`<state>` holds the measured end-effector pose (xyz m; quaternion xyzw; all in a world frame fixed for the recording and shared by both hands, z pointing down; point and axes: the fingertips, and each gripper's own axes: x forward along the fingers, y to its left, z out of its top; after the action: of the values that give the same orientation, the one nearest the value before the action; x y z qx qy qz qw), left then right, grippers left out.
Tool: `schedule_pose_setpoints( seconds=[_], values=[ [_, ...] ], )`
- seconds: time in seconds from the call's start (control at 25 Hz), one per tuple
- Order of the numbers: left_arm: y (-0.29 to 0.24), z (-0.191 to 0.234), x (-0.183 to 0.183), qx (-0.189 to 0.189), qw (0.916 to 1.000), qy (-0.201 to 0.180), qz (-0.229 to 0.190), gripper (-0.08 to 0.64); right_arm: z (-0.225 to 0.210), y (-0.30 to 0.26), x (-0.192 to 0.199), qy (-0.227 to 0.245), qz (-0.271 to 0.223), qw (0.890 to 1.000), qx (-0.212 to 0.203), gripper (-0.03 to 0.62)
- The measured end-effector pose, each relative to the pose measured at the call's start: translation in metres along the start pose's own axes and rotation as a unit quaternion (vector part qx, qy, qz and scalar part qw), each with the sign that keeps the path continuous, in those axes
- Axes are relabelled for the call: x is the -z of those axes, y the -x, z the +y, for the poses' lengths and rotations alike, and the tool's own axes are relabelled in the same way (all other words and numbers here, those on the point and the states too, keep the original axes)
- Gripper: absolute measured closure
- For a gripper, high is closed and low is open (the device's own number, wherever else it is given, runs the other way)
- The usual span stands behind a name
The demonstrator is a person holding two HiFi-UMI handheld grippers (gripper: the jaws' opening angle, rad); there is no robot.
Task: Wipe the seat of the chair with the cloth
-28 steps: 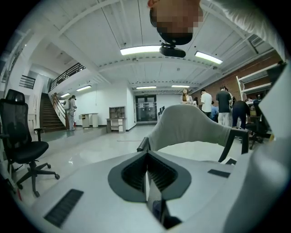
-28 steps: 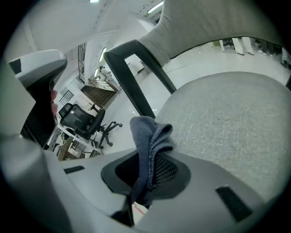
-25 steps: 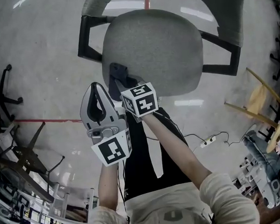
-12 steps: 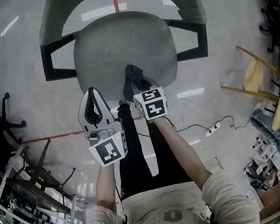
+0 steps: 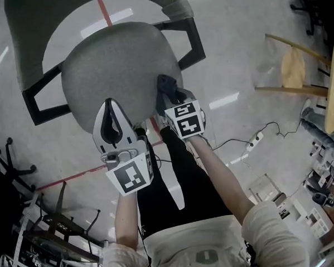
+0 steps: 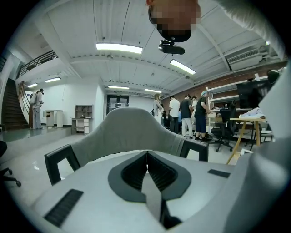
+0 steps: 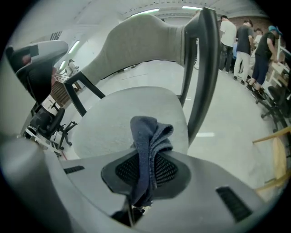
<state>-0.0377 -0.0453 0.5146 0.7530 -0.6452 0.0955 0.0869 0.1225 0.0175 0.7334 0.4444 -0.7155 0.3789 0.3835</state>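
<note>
A grey office chair stands on the floor; its seat [image 5: 113, 66] fills the upper left of the head view, its backrest [image 6: 125, 129] and black armrests beyond. My right gripper [image 5: 166, 91] is shut on a dark blue cloth [image 7: 148, 150], which is bunched between the jaws and rests at the seat's [image 7: 132, 118] near right edge. My left gripper [image 5: 111, 113] hovers over the seat's front edge, jaws shut together with nothing in them [image 6: 146, 159].
A black armrest [image 7: 202, 68] rises just right of the cloth. A wooden frame [image 5: 295, 67] and a power strip with cable [image 5: 254, 142] lie on the floor to the right. Another chair base [image 5: 12, 160] and racks [image 5: 44, 242] stand at left. People stand far off [image 6: 191, 113].
The chair seat has shifted left and rotated in the head view as the camera turned. The right gripper with the cloth has stayed at the seat's near edge; the left gripper kept its place.
</note>
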Motion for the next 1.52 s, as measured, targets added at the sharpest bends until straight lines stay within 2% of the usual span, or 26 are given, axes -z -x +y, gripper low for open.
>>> schedule_pose_setpoints(
  seconds=[0.2, 0.56, 0.72, 0.88, 1.04, 1.12, 1.2, 1.32, 1.44, 1.52],
  values=[
    [-0.001, -0.011, 0.005, 0.008, 0.9999, -0.01, 0.008, 0.545, -0.024, 0.006, -0.002, -0.004, -0.008, 1.0, 0.021, 0.535],
    [0.0, -0.016, 0.011, -0.003, 0.9997, -0.011, 0.023, 0.545, -0.063, 0.012, 0.004, 0.0, 0.007, 0.999, 0.047, 0.535],
    [-0.003, -0.018, 0.011, -0.004, 0.9997, -0.011, 0.021, 0.545, -0.066, 0.008, 0.006, 0.021, 0.012, 0.999, 0.048, 0.535],
    [-0.007, -0.02, 0.009, -0.005, 0.9998, -0.01, 0.017, 0.545, -0.066, 0.007, 0.006, 0.022, 0.01, 0.998, 0.052, 0.535],
    [-0.01, -0.018, 0.0, -0.007, 0.9999, -0.013, 0.008, 0.545, -0.067, 0.005, 0.005, 0.03, 0.015, 0.997, 0.073, 0.535],
    [-0.012, -0.012, -0.009, -0.014, 0.9998, -0.012, 0.002, 0.545, -0.065, 0.003, 0.003, 0.029, 0.024, 0.995, 0.088, 0.535],
    [-0.011, -0.008, -0.023, -0.023, 0.9997, -0.003, -0.007, 0.545, -0.062, 0.008, -0.004, 0.008, 0.025, 0.996, 0.09, 0.535],
    [-0.005, -0.005, -0.058, -0.024, 0.9994, 0.005, -0.026, 0.545, -0.046, 0.038, -0.032, -0.018, -0.007, 0.997, 0.075, 0.535],
    [0.008, -0.003, -0.107, -0.017, 0.998, -0.016, -0.058, 0.545, -0.015, 0.082, -0.081, 0.007, -0.064, 0.996, 0.061, 0.535],
    [0.014, 0.004, -0.147, -0.025, 0.9957, -0.016, -0.087, 0.545, 0.002, 0.115, -0.128, 0.042, -0.111, 0.991, 0.07, 0.535]
  ],
)
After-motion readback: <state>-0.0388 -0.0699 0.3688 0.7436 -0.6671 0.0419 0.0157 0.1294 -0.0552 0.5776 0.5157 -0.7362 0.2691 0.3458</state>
